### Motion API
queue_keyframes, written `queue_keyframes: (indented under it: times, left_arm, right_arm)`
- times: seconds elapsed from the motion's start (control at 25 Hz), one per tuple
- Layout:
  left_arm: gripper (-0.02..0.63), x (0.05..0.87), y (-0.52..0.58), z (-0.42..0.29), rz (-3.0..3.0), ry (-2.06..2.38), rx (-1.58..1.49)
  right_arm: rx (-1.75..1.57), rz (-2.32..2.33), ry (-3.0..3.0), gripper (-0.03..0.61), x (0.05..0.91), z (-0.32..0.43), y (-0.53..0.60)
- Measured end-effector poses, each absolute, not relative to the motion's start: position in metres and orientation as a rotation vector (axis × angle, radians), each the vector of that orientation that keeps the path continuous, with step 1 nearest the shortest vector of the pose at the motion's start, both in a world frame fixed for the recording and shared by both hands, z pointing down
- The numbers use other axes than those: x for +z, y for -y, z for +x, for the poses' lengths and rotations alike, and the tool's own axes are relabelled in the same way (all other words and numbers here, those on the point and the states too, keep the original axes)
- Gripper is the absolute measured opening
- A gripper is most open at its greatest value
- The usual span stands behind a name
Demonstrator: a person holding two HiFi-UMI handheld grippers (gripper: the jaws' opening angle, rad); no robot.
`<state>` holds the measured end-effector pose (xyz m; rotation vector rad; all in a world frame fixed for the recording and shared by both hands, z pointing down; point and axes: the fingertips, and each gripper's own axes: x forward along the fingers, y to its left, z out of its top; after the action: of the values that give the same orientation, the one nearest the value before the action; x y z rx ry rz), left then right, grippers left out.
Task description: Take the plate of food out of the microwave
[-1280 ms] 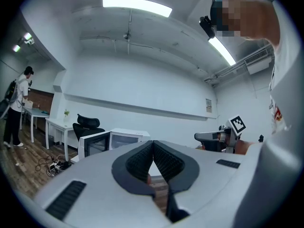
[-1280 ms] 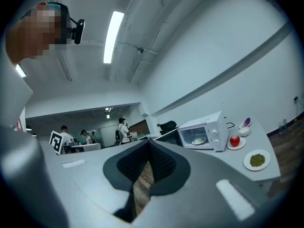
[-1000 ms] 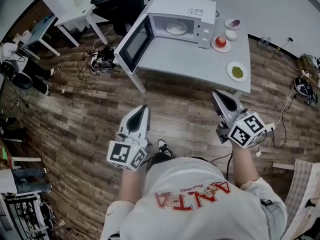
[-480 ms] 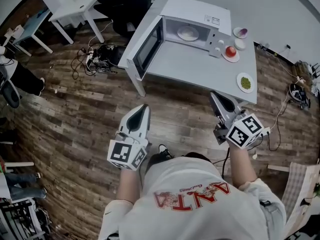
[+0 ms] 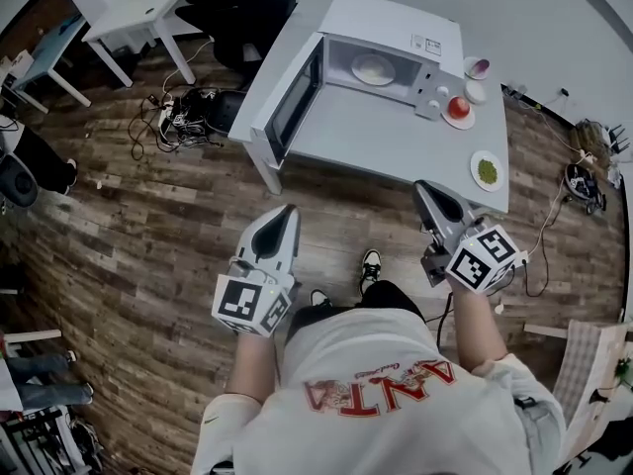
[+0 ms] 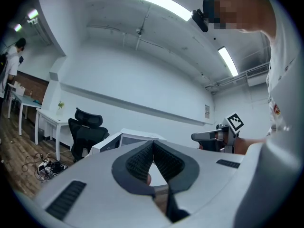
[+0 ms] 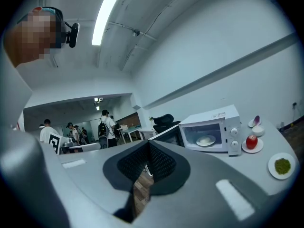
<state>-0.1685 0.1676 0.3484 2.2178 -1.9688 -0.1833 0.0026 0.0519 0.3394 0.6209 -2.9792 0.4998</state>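
A white microwave [image 5: 388, 40] stands at the back of a grey table [image 5: 396, 142], its door [image 5: 293, 101] swung open to the left. Inside it sits a white plate of pale food [image 5: 374, 68], which the right gripper view also catches as a plate of food [image 7: 205, 140] in the microwave [image 7: 216, 127]. Both grippers hang over the wooden floor short of the table. My left gripper [image 5: 288, 211] is shut and holds nothing; its jaws meet at the tips in its own view, left gripper [image 6: 152, 143]. My right gripper [image 5: 423, 186] [image 7: 148, 143] is shut and empty too.
Right of the microwave are a plate with a red fruit [image 5: 458, 108], two small bowls [image 5: 476, 77] and a plate of green food [image 5: 487, 170]. A black office chair [image 5: 232, 13] and a tangle of cables [image 5: 183, 117] lie left of the table. People stand far off [image 7: 102, 122].
The person has stepped toward the table, one shoe now showing ahead of the body. Both grippers moved along with the person, still shut, and the table sits a little nearer.
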Motion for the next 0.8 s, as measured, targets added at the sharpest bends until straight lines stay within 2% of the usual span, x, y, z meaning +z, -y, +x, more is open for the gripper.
queue_keyframes:
  times: [0.8]
  left_arm:
    - [0.009,0.351,0.038,-0.165,2.150,2.019,-0.100]
  right_arm:
    - [0.706,0.615,2.987,0.000,0.368,-0.001,0.180]
